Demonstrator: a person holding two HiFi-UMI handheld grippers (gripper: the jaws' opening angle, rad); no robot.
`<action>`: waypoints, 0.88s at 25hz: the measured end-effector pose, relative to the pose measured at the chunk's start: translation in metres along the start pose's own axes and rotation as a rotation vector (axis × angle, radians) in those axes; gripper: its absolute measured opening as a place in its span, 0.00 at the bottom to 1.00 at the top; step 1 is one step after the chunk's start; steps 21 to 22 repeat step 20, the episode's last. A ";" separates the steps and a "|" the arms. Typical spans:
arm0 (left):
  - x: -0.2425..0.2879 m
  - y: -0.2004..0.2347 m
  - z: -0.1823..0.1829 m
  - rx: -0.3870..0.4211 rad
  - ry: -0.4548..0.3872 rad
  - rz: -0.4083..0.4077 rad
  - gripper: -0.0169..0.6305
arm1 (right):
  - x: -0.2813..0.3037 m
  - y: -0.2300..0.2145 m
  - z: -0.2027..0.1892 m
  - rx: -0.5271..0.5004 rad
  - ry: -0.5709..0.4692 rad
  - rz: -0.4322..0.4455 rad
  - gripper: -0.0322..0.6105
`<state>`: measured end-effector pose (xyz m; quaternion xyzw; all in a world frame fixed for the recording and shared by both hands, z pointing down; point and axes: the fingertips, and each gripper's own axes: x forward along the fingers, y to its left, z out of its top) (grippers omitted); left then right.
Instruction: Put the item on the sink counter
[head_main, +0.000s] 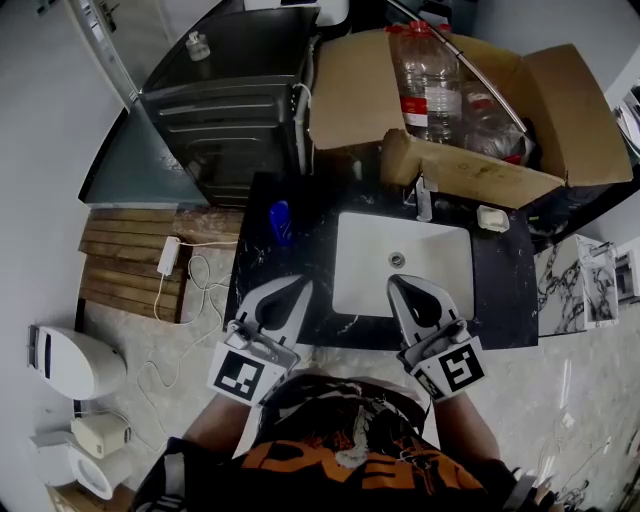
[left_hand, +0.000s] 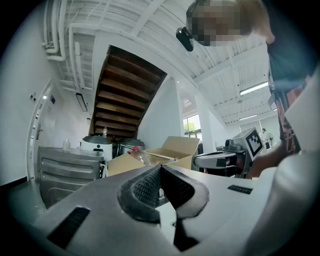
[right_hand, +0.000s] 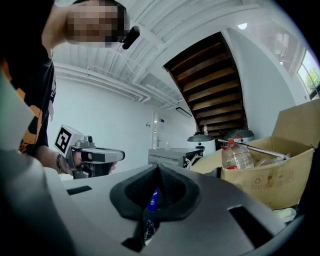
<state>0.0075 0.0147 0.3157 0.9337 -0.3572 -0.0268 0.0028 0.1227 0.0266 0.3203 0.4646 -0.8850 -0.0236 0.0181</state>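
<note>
A small blue item (head_main: 280, 222) lies on the black marble sink counter (head_main: 497, 290), left of the white basin (head_main: 400, 265). Neither gripper touches it. My left gripper (head_main: 289, 287) hovers over the counter's front left part, a little in front of the item, jaws shut and empty (left_hand: 161, 172). My right gripper (head_main: 401, 284) hangs over the basin's front edge, also shut (right_hand: 159, 172). In the right gripper view a sliver of the blue item (right_hand: 152, 200) shows through the notch below the closed pads, lying beyond them. Each gripper view shows the other gripper alongside.
A cardboard box (head_main: 520, 110) with plastic bottles (head_main: 428, 80) stands behind the sink. The faucet (head_main: 424, 197) and a soap dish (head_main: 492, 217) are at the basin's back edge. A metal appliance (head_main: 225, 120) stands at back left. Wooden slats (head_main: 130, 265) and a power strip (head_main: 167, 256) lie on the floor.
</note>
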 end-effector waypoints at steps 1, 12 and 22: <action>0.000 0.001 0.000 0.001 0.003 0.001 0.05 | 0.000 0.000 0.000 -0.001 0.002 -0.002 0.07; 0.004 0.010 -0.008 -0.009 0.019 0.001 0.05 | 0.006 -0.003 -0.002 0.005 0.013 -0.017 0.07; 0.004 0.014 -0.007 -0.016 0.015 0.000 0.05 | 0.012 -0.001 0.004 0.023 0.009 -0.024 0.07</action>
